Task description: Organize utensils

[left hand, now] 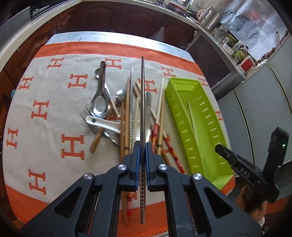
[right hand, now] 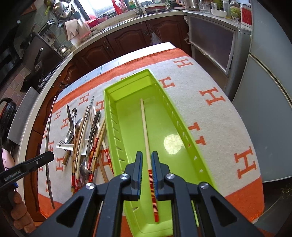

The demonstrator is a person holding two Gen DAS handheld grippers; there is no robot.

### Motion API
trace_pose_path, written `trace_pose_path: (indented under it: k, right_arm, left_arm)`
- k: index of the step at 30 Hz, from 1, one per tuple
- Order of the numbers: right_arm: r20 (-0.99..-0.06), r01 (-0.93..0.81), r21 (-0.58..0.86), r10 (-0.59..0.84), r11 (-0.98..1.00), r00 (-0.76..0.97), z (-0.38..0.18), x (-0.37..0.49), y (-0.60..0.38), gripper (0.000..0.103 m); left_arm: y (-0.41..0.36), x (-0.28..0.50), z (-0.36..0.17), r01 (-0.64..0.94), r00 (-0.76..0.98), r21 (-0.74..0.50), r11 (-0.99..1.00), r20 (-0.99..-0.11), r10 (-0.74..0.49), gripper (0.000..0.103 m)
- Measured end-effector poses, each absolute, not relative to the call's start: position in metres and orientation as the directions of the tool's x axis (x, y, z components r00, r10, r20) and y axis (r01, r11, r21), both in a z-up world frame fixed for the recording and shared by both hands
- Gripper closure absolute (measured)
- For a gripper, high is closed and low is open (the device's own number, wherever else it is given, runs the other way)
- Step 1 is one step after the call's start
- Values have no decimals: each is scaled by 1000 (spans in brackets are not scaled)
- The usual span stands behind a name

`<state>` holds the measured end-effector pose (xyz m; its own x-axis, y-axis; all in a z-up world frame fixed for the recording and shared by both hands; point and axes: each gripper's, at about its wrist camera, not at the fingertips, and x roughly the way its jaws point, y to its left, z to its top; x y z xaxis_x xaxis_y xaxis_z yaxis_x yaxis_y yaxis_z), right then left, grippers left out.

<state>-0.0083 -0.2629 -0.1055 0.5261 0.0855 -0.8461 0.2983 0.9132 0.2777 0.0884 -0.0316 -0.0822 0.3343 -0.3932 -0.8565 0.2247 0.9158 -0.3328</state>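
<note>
My left gripper (left hand: 142, 145) is shut on a metal chopstick (left hand: 142, 102) and holds it above the utensil pile (left hand: 127, 116) of chopsticks, spoons and a fork on the cloth. The held chopstick also shows in the right wrist view (right hand: 47, 145). My right gripper (right hand: 147, 156) is over the near end of the green tray (right hand: 182, 127). Its jaws stand slightly apart around a wooden chopstick with red bands (right hand: 145, 131); whether they press it I cannot tell. The tray also shows in the left wrist view (left hand: 208, 138), with the right gripper (left hand: 219, 147) at its near right.
An orange and beige cloth with H marks (left hand: 45, 113) covers the table. Dark wooden cabinets (left hand: 102, 16) stand behind it, a grey cabinet (right hand: 264, 118) to the right. The table's right edge is close to the tray.
</note>
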Motion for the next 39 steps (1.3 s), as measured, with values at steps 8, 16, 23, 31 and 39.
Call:
trace_pose_path:
  k: [8, 16, 23, 31, 39]
  right_arm:
    - [-817, 346, 295, 47, 890, 575, -89, -21, -282, 93]
    - [-825, 412, 287, 5, 865, 565, -93, -30, -302, 88]
    - [-849, 434, 254, -15, 864, 528, -108, -28, -311, 80]
    - [-875, 435, 252, 12, 865, 484, -125, -15, -313, 80]
    - [-880, 503, 308, 41, 808, 473, -128, -20, -322, 86]
  left_arm:
    - [-110, 96, -56, 260, 264, -413, 873, -839, -476, 100]
    - [-174, 105, -92, 244, 160, -401, 883, -881, -445, 99]
    - [-178, 101, -118, 257, 119, -361, 896, -909, -400, 99]
    - [-131, 98, -97, 261, 228, -318, 911, -897, -379, 98]
    - [-62, 89, -81, 224, 387, -147, 963, -894, -227, 98]
